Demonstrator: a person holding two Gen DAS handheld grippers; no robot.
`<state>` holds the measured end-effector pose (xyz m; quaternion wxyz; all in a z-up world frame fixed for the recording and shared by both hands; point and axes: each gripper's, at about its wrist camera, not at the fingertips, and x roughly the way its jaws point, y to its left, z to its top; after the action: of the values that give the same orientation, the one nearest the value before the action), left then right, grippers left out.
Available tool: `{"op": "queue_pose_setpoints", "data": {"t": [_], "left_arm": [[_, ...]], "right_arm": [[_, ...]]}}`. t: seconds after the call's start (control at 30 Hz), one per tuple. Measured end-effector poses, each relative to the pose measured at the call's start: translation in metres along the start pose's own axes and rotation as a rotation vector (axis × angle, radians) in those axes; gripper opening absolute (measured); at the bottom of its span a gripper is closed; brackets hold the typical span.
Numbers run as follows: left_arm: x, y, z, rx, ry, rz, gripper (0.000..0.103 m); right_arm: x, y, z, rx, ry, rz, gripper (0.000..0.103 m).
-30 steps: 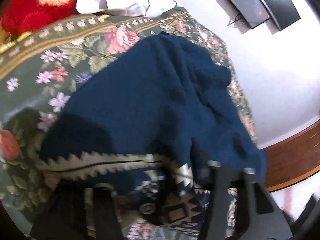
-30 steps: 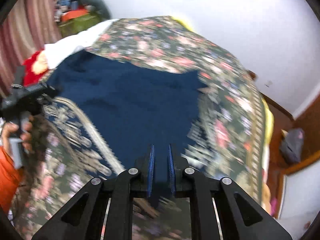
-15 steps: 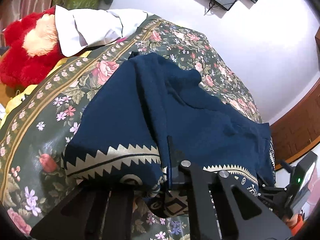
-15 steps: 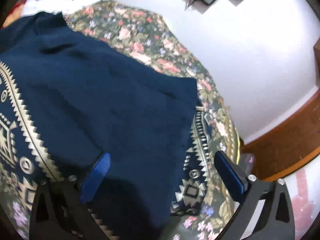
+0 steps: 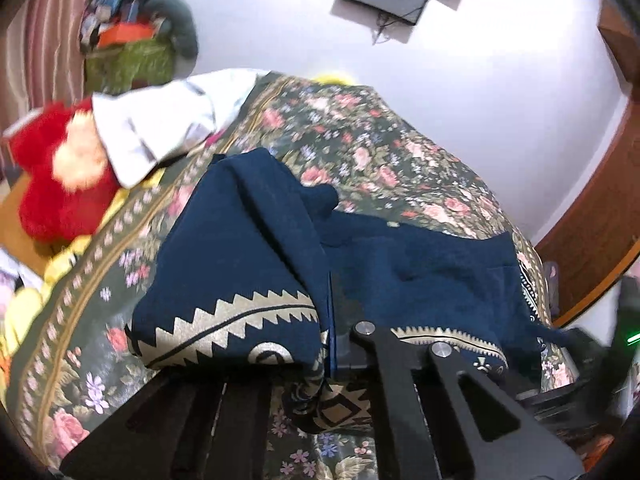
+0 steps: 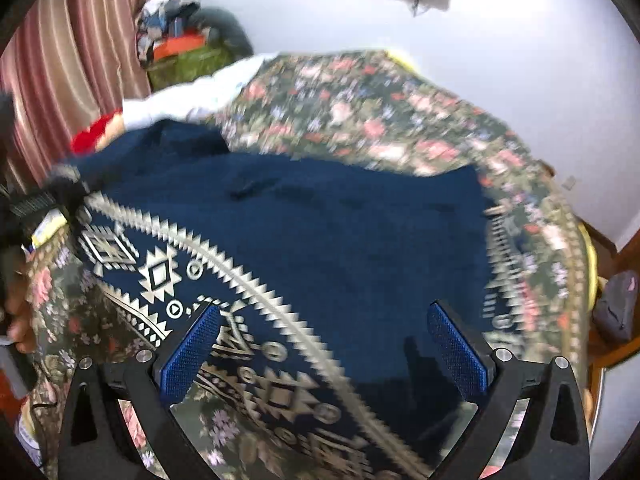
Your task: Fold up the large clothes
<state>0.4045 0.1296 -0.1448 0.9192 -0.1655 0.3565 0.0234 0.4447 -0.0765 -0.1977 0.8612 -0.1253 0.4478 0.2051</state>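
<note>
A floral bedspread (image 5: 400,168) covers the bed. On it lies a navy patterned garment (image 6: 340,240); the left gripper (image 5: 332,328) pinches its lifted edge, while the right gripper (image 6: 324,344) hangs above it, fingers spread wide.

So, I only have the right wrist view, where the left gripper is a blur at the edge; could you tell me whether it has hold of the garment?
Observer: Yes. The left gripper has its fingers shut on a bunched fold of the navy garment.
Operator: Thank you. How does the cloth hang there?
Observer: The fold drapes over the left-hand finger, and its zigzag border sits just above the floral bedspread.
Operator: And what is the red thing past that side of the bed?
Observer: A red plush toy, with a white cloth lying over its top.
</note>
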Motion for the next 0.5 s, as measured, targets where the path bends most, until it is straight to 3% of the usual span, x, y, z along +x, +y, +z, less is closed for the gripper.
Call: {"op": "queue_pose_setpoints", "data": {"t": [0.07,0.23,0.33,0.5], "left_arm": [[-0.002,-0.014,0.007,0.031,0.002,-0.005,0.005],[-0.006,-0.061,0.016,0.163,-0.049,0.025,0.004],[-0.014,-0.096,0.027,0.212,-0.081,-0.010,0.004],[-0.025,-0.175,0.023,0.355,-0.114,-0.079,0.004]], "right_arm": [[0.031,0.000,-0.007,0.048,0.096,0.053,0.103],[0.019,-0.022,-0.008,0.122,0.096,0.139,0.102],[-0.016,-0.048,-0.013,0.187,0.029,0.163,0.102],[-0.090,-0.124,-0.038,0.310,-0.098,0.079,0.102]]}}
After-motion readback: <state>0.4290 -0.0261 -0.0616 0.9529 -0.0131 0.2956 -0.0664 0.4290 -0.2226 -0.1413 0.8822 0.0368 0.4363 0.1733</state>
